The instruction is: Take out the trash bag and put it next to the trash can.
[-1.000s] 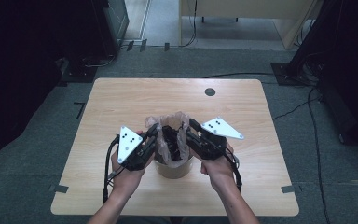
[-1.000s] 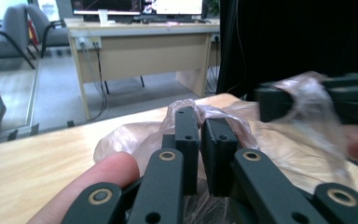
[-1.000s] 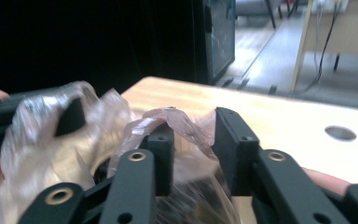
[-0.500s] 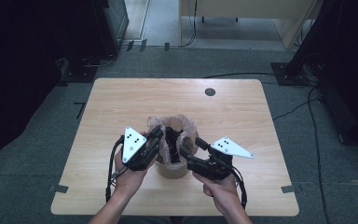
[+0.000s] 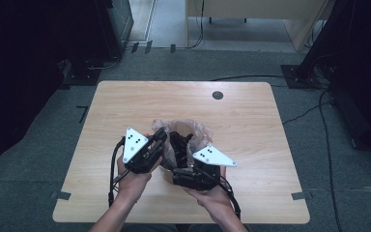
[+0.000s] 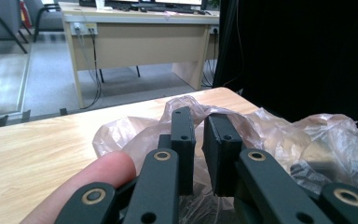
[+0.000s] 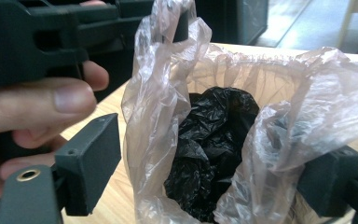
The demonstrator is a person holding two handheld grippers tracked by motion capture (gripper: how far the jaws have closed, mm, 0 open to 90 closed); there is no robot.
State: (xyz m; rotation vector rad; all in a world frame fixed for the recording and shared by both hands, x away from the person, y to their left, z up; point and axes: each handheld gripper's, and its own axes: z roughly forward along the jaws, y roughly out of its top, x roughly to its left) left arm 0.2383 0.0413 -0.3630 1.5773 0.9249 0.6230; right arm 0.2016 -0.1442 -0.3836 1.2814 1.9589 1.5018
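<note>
Clear bag (image 5: 193, 133) with black wad (image 7: 214, 140) inside, seen at lower centre of table (image 5: 125, 106), left gripper (image 5: 160, 137) nearly closed, bag's rim pinched between its jaws, right gripper (image 5: 174, 176) held wide open around the bag.

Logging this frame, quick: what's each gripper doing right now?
Left gripper: shut on the clear plastic bag edge.
Right gripper: open, jaws either side of the bag's rim.
</note>
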